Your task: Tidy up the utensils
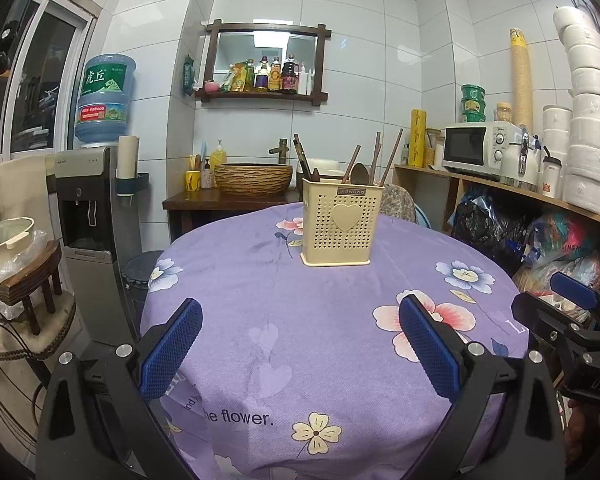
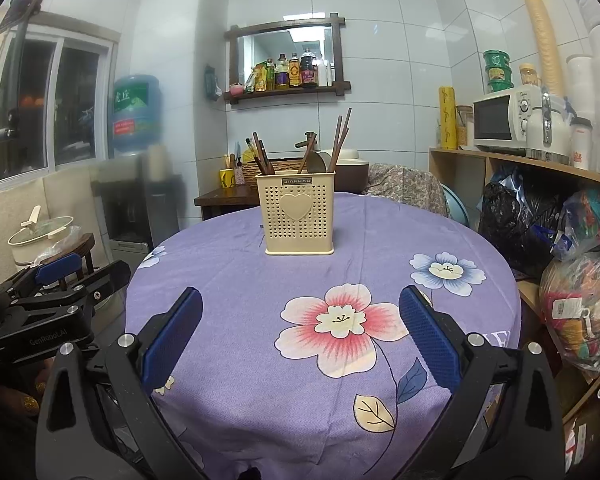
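Both grippers are hovering low over the near edge of the table (image 1: 260,320) — left gripper (image 1: 300,344) spread wide, right gripper (image 2: 300,336) spread too (nothing between the pads). The holder (image 1: 340,224) is standing upright well ahead of both, chopsticks (image 2: 340,140) and a spoon (image 1: 359,174) poking out.

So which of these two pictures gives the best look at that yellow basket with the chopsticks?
The right wrist view: the basket faces the camera squarely and sits near centre, its heart and label plain. The left wrist view shows the same basket off to one side and turned, so a corner shows, with chopsticks and a spoon sticking up.
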Demonstrator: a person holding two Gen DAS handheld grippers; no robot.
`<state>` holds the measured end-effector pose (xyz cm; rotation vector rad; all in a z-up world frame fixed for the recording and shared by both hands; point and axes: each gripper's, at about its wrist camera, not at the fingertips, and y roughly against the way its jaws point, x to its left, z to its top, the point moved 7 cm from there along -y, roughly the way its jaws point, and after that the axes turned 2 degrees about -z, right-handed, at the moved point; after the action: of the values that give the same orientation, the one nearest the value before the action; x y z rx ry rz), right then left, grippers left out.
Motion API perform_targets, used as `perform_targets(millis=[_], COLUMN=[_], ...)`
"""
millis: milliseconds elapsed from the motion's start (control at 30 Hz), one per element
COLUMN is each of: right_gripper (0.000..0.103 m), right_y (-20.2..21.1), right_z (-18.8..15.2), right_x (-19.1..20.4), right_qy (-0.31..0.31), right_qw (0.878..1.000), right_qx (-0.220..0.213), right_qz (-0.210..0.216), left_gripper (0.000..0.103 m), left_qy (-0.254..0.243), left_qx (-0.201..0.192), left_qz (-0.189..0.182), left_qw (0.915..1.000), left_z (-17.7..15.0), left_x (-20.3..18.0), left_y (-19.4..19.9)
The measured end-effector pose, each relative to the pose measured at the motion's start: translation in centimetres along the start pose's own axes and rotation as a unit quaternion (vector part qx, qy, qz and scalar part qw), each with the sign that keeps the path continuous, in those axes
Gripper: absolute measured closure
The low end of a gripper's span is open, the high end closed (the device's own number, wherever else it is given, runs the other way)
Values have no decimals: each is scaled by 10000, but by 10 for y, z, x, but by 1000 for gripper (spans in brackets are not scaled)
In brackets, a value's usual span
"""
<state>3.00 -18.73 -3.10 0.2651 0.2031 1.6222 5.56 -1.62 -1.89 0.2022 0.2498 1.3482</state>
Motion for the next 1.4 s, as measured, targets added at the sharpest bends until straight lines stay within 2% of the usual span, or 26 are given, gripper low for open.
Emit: perform_targets(millis=[1400], right_gripper=[6], right_y=[-2], right_z=[-5], right_x=[2], right_qy=[-43], right_qw=[10000], right_qx=[68], right_qz=[-13], left_gripper=[5], left_qy=[-62], left_qx=[-11], left_qz=[27], left_qw=[10000], left_z=[3], left_x=[9], left_y=[-1])
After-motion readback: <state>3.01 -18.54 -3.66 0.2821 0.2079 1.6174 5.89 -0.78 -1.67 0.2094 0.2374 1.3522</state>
